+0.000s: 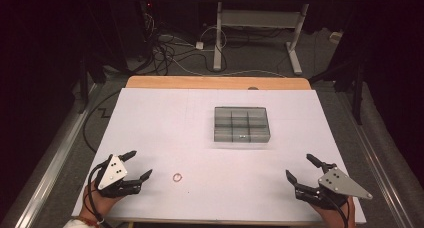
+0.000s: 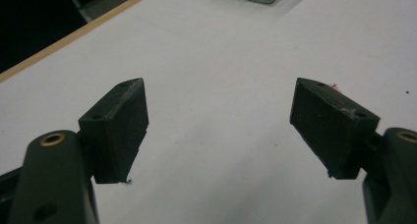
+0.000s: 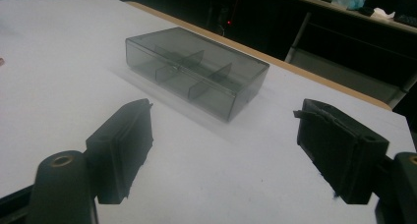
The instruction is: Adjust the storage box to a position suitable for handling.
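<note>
That little red ring (image 1: 177,177) looks featherlight and thin, probably slippery on the counter (image 1: 165,123); pinch across its rim. Left gripper (image 1: 140,165) and right gripper (image 1: 300,168) both have fingers spread apart, empty.

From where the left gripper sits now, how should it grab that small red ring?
The red ring lies flat on the white table, just right of the open left gripper. Probably best to come straight down from above and pinch across its thin rim, one jaw inside and one outside; lying flat, it offers no side face.
</note>
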Available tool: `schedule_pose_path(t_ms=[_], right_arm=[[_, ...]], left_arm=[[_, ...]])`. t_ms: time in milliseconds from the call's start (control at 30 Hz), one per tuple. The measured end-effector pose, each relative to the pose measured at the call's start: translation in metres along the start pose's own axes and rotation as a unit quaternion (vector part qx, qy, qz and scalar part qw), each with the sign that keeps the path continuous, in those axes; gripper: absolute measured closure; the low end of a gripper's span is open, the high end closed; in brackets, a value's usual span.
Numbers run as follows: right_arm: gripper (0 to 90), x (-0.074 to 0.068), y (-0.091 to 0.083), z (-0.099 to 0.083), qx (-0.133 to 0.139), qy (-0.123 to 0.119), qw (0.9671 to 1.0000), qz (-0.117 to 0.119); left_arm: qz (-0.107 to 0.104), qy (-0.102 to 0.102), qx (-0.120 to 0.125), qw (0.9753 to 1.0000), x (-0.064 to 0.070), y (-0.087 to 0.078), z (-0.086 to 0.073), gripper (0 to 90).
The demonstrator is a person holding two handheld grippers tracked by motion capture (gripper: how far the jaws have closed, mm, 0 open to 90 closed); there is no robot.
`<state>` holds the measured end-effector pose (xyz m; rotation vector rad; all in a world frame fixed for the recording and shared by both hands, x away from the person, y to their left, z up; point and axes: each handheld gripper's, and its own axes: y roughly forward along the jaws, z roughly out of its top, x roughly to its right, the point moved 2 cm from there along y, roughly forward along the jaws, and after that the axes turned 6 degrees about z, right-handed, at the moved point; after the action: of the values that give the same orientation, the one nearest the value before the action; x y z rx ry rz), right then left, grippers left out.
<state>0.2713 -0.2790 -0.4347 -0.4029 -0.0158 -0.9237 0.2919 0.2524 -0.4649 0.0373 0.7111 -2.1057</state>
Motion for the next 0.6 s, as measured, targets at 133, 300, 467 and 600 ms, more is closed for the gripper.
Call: schedule_pose_path(t_ms=[133, 300, 467, 600], right_arm=[[23.0, 0.001, -0.002, -0.001, 0.0, 0.002, 1.0, -0.005], [27.5, 0.002, -0.002, -0.001, 0.002, 0.001, 1.0, -0.009], [54.7, 0.012, 0.003, -0.004, -0.008, 0.015, 0.9996, -0.021], [86.5, 0.03, 0.017, -0.004, -0.049, 0.013, 0.9985, -0.022]], left_arm=[[-0.008, 0.002, -0.004, 1.0, 0.004, 0.004, 0.001, 22.3], [-0.017, -0.007, -0.028, 0.9994, 0.007, 0.01, -0.002, 23.0], [-0.033, -0.026, -0.053, 0.9977, 0.004, 0.026, 0.004, 49.5], [-0.043, -0.029, -0.082, 0.9953, -0.004, 0.059, 0.025, 73.8]])
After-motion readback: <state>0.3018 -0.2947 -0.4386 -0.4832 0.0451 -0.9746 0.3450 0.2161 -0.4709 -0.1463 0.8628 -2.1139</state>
